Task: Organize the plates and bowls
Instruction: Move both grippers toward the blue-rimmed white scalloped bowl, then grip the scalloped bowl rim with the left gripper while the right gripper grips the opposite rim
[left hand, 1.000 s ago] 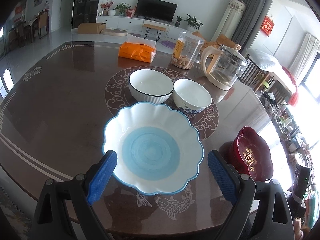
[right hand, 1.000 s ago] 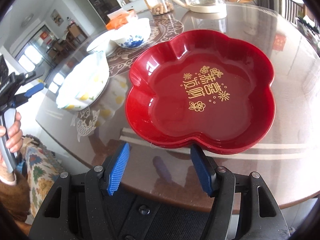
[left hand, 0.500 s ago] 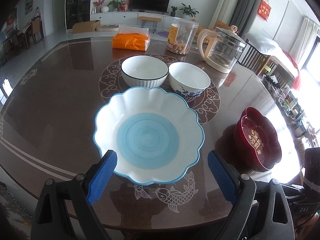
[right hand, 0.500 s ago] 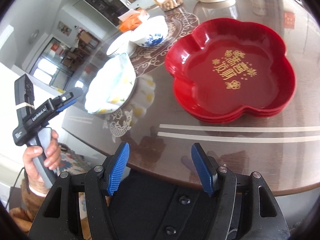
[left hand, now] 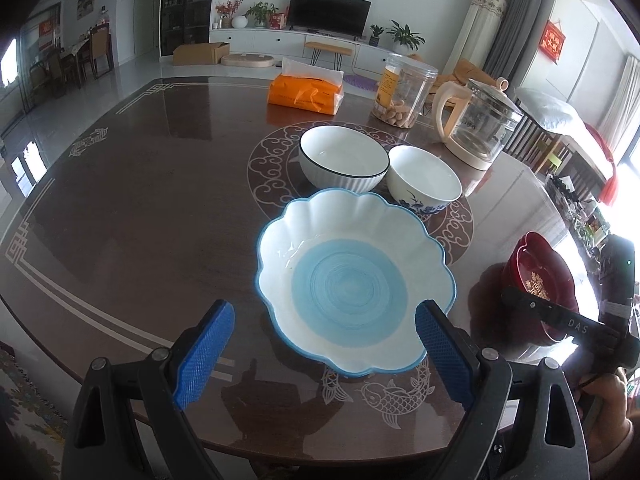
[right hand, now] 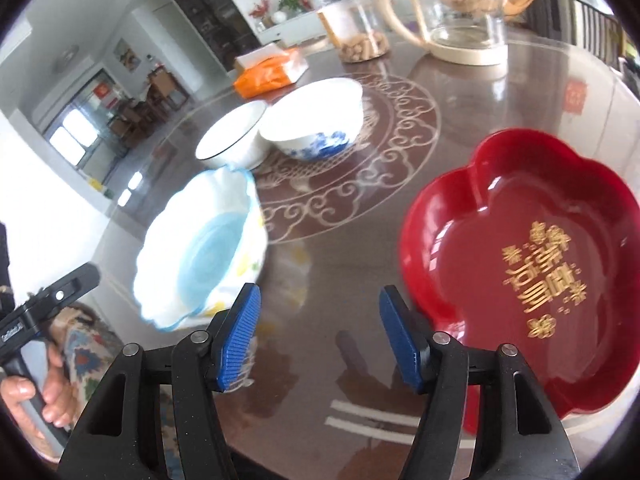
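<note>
We hold our left gripper (left hand: pixel 324 354) and right gripper (right hand: pixel 320 336) open above the desk (left hand: pixel 140 200). A scalloped bowl (left hand: pixel 352 288) sits near two smaller bowls (left hand: pixel 344 160), a red plate (right hand: pixel 532 280) well apart.

Partly hidden in the left wrist view: the red plate (left hand: pixel 538 276), crossed by the black body of the right gripper (left hand: pixel 560 320) and washed out by window glare on its right side. Cut off by the right edge in the right wrist view: the same red plate (right hand: pixel 532 280), its gold lettering smeared by motion blur. Left of the red plate, blurred along its rim: the scalloped blue bowl (right hand: pixel 200 252), with its near edge hidden behind a blue finger pad. Beyond the red plate, cut by the top edge: the glass kettle (right hand: pixel 452 12) and snack jar (right hand: pixel 352 20), jar contents too soft to identify.
</note>
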Available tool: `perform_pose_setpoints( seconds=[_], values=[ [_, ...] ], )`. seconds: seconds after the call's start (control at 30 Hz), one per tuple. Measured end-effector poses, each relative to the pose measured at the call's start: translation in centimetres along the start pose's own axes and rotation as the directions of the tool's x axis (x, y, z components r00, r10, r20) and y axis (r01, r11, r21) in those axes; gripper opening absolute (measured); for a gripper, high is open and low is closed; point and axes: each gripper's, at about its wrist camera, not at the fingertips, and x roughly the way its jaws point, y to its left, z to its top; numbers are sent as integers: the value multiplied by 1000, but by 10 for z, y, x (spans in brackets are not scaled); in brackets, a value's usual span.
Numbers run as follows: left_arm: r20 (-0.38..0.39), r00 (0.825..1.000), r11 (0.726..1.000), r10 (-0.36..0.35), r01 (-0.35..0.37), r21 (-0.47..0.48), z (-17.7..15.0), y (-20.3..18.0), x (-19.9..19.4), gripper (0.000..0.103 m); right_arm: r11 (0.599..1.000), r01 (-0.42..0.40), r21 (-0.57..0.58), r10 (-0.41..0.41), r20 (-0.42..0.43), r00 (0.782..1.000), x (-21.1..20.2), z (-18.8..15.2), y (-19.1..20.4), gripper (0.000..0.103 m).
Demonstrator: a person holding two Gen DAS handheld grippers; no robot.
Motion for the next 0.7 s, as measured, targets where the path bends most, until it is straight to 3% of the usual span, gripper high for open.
perform_pose_setpoints(
  seconds=[0.1,0.13,0.17,0.23,0.4,0.57,0.7],
  values=[
    [-6,1000,1000,14,-14,-14,1,12,5,92,988,151,28,-152,28,988,-6,10,-18,50],
    [-8,1000,1000,18,-18,-18,2,16,7,92,979,202,38,-203,31,979,-10,12,-20,52],
    [-13,1000,999,25,-25,-23,3,21,9,92,975,220,33,-221,32,975,-14,13,-17,60],
    [-39,998,999,38,-40,-37,8,31,18,92,985,171,-28,-170,32,985,-19,16,0,66],
    [-131,991,997,33,-41,-63,22,51,45,92,991,47,-129,-52,-34,998,4,33,50,67],
    [-171,985,996,31,-45,-83,27,58,70,88,986,14,-165,-40,-154,987,62,47,74,67],
    [-229,973,998,16,-29,-57,29,50,91,55,988,19,-152,-54,-229,972,94,47,79,64]
  ],
)
